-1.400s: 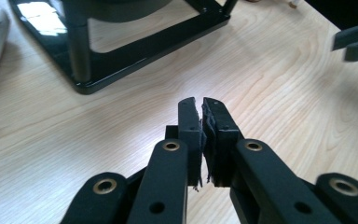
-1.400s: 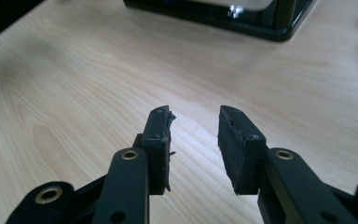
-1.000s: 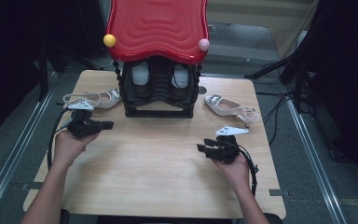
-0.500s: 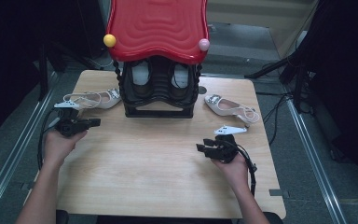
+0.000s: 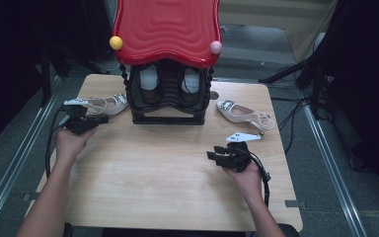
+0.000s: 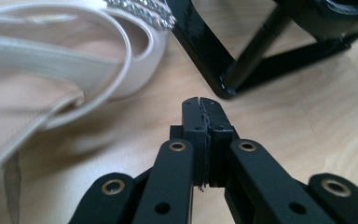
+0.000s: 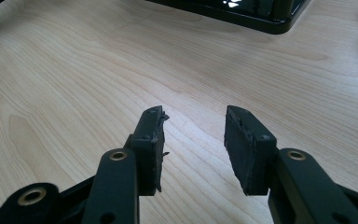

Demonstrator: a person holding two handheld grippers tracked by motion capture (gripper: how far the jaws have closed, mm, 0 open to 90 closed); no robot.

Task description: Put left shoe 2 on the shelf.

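A white strappy shoe (image 5: 103,103) lies at the table's left, beside a black shoe rack (image 5: 168,106) with a red wavy top (image 5: 168,29). Its mate (image 5: 242,113) lies to the rack's right. My left gripper (image 5: 98,120) is shut and empty, low over the wood just in front of the left shoe (image 6: 70,60); its pads (image 6: 193,116) meet near the rack's corner foot (image 6: 223,86). My right gripper (image 5: 211,155) is held open over bare wood at the right front, its pads (image 7: 151,135) well apart with nothing between them.
Two more shoes (image 5: 150,79) sit inside the rack under the red top, which carries a yellow ball (image 5: 116,43) and a pink ball (image 5: 216,47). The rack's base edge (image 7: 242,14) lies ahead of the right gripper. Cables and dark stands (image 5: 316,74) are on the floor at right.
My left hand has drawn back to the left and toward the table's left edge, settling by the white shoe. The right gripper has stayed in place.
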